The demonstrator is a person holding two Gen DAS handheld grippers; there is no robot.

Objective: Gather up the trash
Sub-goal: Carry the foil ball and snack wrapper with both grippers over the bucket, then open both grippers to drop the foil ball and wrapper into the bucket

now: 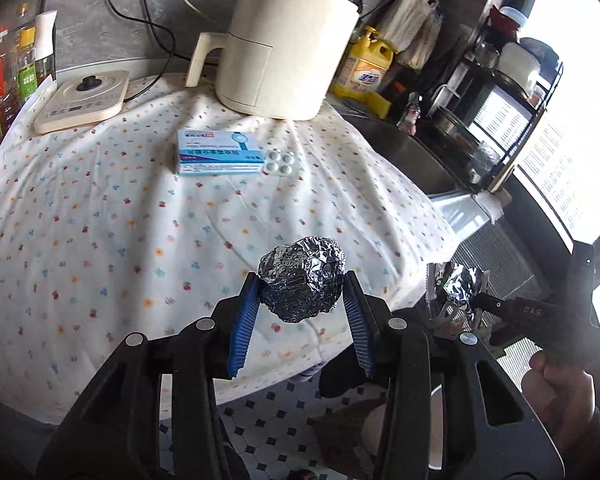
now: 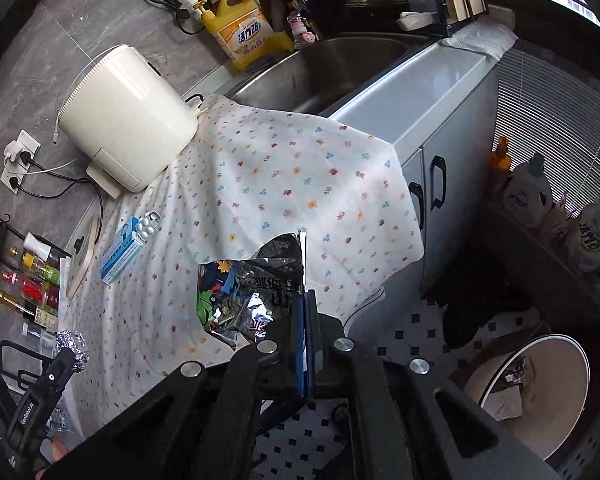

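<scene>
Floral-clothed counter [image 1: 100,208] beside steel sink [image 2: 320,64]

Medicine box [image 1: 217,153] print, beyond the fingers [image 1: 244,320]: too small to read. Bench under the flowered cloth [image 1: 100,220]: hidden. Bottles [image 1: 4,80] far left of the fingers: cut by the frame edge. Snack wrapper [image 2: 256,284]: lower corner hidden behind the fingers [image 2: 300,344]. Bin [image 2: 532,396] contents right of them: unclear.

Grey wall [image 2: 52,40], tiled floor [image 2: 412,344], bright window [image 1: 580,120]
</scene>
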